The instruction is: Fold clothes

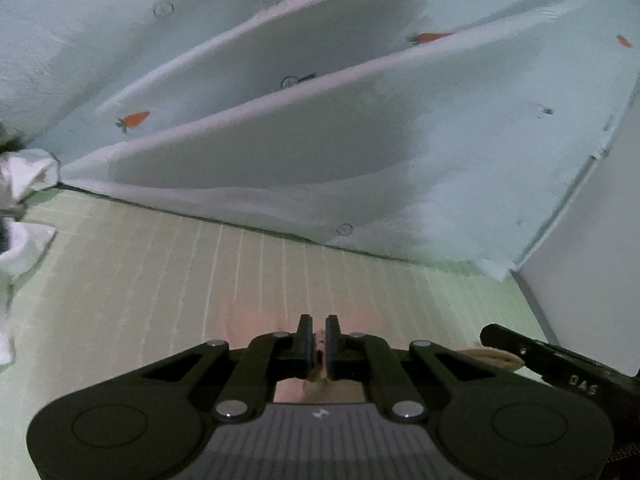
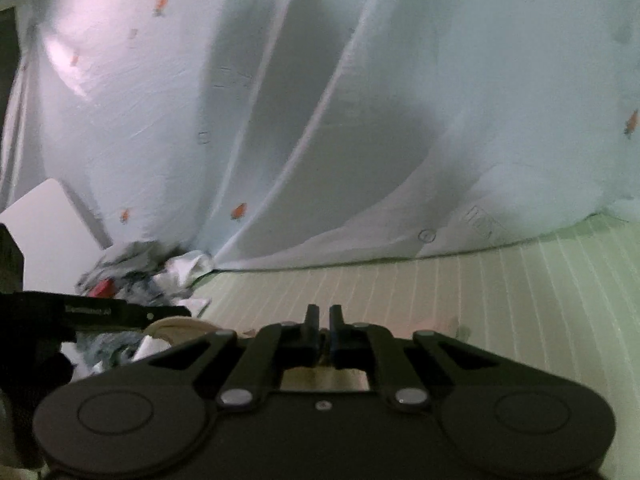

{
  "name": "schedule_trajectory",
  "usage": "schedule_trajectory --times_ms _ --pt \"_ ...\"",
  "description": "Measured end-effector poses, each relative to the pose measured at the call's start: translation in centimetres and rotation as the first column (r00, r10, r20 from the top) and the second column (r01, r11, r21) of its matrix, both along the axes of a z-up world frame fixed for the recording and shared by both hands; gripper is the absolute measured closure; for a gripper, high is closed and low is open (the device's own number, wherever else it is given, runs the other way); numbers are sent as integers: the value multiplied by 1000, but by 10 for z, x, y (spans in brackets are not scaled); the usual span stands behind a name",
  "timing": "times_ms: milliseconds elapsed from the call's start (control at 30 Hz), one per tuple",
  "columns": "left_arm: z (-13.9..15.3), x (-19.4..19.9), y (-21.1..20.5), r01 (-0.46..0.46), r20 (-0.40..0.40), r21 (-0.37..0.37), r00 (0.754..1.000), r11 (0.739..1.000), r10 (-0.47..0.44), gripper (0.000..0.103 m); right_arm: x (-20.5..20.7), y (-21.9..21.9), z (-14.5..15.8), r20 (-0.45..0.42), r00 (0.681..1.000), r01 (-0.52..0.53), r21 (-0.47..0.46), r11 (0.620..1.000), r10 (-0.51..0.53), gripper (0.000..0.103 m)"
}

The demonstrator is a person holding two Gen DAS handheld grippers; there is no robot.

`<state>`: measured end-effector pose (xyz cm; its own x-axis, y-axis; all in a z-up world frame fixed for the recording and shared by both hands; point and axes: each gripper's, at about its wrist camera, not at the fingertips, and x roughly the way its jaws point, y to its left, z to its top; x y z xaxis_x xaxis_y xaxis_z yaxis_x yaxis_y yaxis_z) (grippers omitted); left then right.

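Note:
A pale green garment with thin white stripes point(image 1: 168, 280) lies spread in front of both grippers, over a light blue sheet printed with small carrots point(image 1: 280, 60). My left gripper point(image 1: 319, 320) is shut on the garment's near edge, and a sliver of cloth shows between its fingers. In the right wrist view the same green striped garment point(image 2: 500, 300) stretches ahead. My right gripper point(image 2: 324, 310) is shut on its near edge too. The two grippers sit side by side: the right one point(image 1: 560, 364) shows at the left view's edge. A beige fold of cloth point(image 2: 180, 328) lies between them.
The blue sheet rises in long ridged wrinkles point(image 2: 320, 120) beyond the garment. A heap of white and grey clothes with something red point(image 2: 132, 276) lies to the left, also seen as white cloth point(image 1: 24, 184). A flat white panel point(image 1: 592, 240) stands behind the grippers' gap.

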<state>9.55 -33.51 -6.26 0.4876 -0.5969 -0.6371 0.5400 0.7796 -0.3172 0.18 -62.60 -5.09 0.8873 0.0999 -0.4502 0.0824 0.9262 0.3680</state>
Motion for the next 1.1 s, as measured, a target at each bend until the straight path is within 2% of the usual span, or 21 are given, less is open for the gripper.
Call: schedule_trajectory --times_ms 133,267,367,400,433,467,500,533,600,733,833,967,1033,1067,1100 --pt "-39 66 -33 -52 -66 30 996 998 53 97 69 -20 -29 -55 998 9 3 1000 -9 99" --pt "-97 121 -55 -106 -128 102 985 989 118 98 140 -32 -83 -167 985 39 23 999 -34 102" --pt "-126 142 -58 -138 -144 164 976 977 162 96 164 -37 -114 -259 961 96 -29 995 -100 96" --pt "-130 144 -53 -157 -145 172 972 973 183 89 167 -39 -120 -283 951 122 -43 992 -129 77" --pt "-132 143 -47 -160 -151 167 971 973 185 73 165 -41 -123 -291 943 154 -56 987 -163 50" --pt "-133 141 -40 -162 -156 163 970 973 188 65 158 -42 -123 -280 941 181 -61 982 -191 40" --pt "-134 140 -33 -165 -161 159 968 973 190 50 152 -42 -122 -274 938 200 -65 978 -210 26" --pt "-135 137 -27 -155 -165 159 970 975 181 38 144 -40 -120 -281 932 218 -67 974 -228 19" --pt "-134 125 -15 -123 -180 174 972 977 154 33 124 -30 -115 -303 924 227 -53 972 -232 18" --pt "-144 93 1 -76 -261 173 958 982 121 32 87 5 -108 -350 922 189 28 982 -167 16" --pt "-155 66 6 -45 -337 156 937 987 96 32 64 34 -115 -398 910 163 90 982 -115 15" --pt "-158 53 1 -31 -358 140 930 990 80 34 47 50 -131 -428 898 187 165 968 -101 16" --pt "-159 46 -2 -24 -369 131 927 991 71 57 43 48 -134 -428 900 192 220 956 -82 39" --pt "-160 43 -3 -21 -374 127 925 992 67 64 42 44 -134 -420 905 185 243 952 -69 54" --pt "-160 40 -5 -17 -379 123 923 992 63 73 42 41 -133 -411 910 177 265 948 -55 58"
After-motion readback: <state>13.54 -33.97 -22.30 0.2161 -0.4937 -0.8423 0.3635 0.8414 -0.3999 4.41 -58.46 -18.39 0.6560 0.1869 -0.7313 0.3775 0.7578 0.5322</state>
